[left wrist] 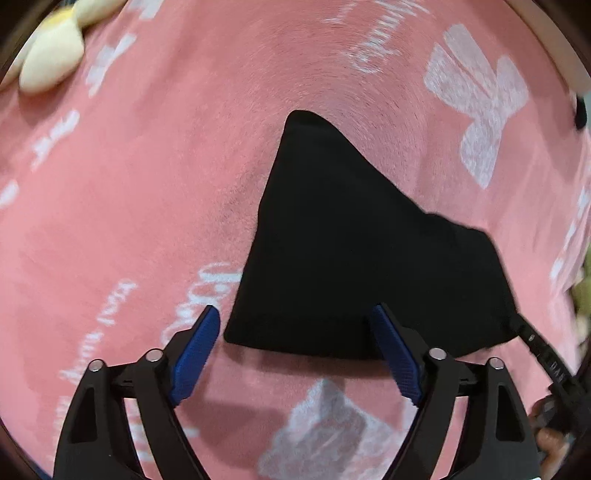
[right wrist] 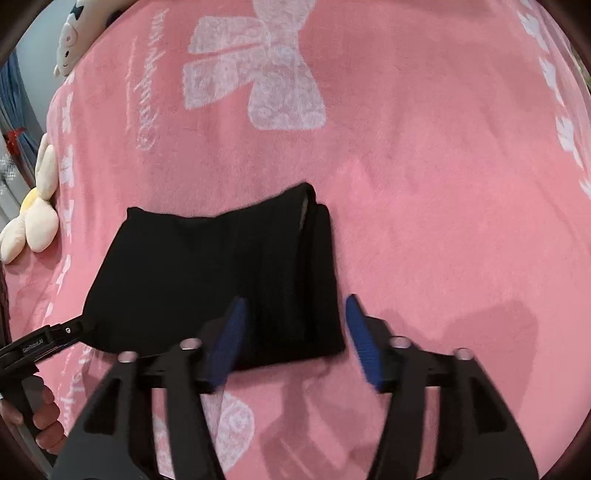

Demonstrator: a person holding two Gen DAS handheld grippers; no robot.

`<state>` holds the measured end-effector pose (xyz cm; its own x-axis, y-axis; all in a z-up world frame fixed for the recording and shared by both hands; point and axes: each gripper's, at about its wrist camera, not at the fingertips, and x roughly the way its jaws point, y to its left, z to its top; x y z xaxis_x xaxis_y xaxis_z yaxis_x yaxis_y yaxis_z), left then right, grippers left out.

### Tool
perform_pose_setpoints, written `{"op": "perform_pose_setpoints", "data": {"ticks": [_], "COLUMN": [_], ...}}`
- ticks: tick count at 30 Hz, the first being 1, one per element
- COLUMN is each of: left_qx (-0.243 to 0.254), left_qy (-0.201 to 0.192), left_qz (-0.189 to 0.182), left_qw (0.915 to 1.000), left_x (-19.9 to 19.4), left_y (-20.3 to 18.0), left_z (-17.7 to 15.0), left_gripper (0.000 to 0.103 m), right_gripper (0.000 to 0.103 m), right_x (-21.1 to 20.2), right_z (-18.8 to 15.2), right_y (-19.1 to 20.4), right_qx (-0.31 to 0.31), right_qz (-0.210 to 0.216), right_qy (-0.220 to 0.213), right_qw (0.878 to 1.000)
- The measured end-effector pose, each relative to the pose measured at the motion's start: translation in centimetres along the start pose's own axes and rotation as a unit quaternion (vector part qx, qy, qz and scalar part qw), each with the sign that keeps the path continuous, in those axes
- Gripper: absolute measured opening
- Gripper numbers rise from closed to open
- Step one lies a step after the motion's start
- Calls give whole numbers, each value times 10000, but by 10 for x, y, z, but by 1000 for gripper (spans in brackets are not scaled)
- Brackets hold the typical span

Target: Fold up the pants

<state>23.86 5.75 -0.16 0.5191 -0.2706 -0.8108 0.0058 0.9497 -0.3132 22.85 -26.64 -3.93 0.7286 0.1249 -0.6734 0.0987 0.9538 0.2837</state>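
Note:
The black pants [left wrist: 332, 251] lie folded into a compact bundle on the pink blanket [left wrist: 129, 203]. In the left wrist view my left gripper [left wrist: 295, 321] is open, its blue pads either side of the bundle's near edge, empty. In the right wrist view the pants [right wrist: 207, 273] show stacked fold layers at their right edge. My right gripper [right wrist: 295, 314] is open and empty, its jaws straddling the bundle's near right corner. The left gripper's fingers [right wrist: 55, 332] touch the bundle's left corner there; the right gripper's finger [left wrist: 535, 343] shows at the bundle's right corner in the left wrist view.
The pink blanket [right wrist: 424, 203] has white bows and script and covers a bed. A cream flower-shaped plush [right wrist: 37, 218] lies at the left edge, also seen in the left wrist view [left wrist: 51, 55]. A white plush toy [right wrist: 74, 33] sits at the far left corner.

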Motion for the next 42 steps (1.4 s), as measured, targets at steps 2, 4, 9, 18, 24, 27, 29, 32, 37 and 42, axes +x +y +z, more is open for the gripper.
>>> {"op": "perform_pose_setpoints", "data": {"ticks": [2, 4, 9, 18, 24, 27, 29, 32, 37, 42], "left_qx": [-323, -596, -355, 206, 566, 970, 1033, 1032, 1259, 1249], "left_qy": [84, 196, 144, 278, -262, -625, -406, -250, -293, -287], "left_qz": [-217, -360, -361, 189, 734, 1015, 995, 1036, 1153, 1199], "left_qw": [9992, 9974, 9986, 9992, 9954, 9881, 9888, 9889, 9849, 9845], "left_x": [9, 23, 35, -1, -23, -23, -7, 6, 5, 9], "left_y": [10, 18, 7, -6, -22, -42, -48, -50, -46, -46], "left_z": [3, 5, 10, 7, 1, 13, 18, 15, 5, 5], "left_gripper": [85, 85, 44, 41, 44, 54, 54, 54, 55, 55], "right_gripper": [61, 62, 35, 48, 27, 26, 22, 13, 14, 16], "right_x": [9, 29, 59, 16, -33, -6, 31, 89, 38, 13], "right_z": [5, 6, 3, -9, 15, 38, 43, 48, 44, -4], "right_y": [-5, -15, -24, -13, 13, 54, 60, 26, 10, 3], "right_qx": [169, 488, 1077, 193, -29, -759, -1088, -939, -224, -239], "right_qz": [-72, 73, 763, 7, 549, 778, 459, -582, 131, 190], "right_qy": [26, 272, 624, 453, -326, -138, 166, 500, 52, 303], "right_qw": [9998, 9984, 9893, 9988, 9980, 9940, 9929, 9926, 9996, 9991]}}
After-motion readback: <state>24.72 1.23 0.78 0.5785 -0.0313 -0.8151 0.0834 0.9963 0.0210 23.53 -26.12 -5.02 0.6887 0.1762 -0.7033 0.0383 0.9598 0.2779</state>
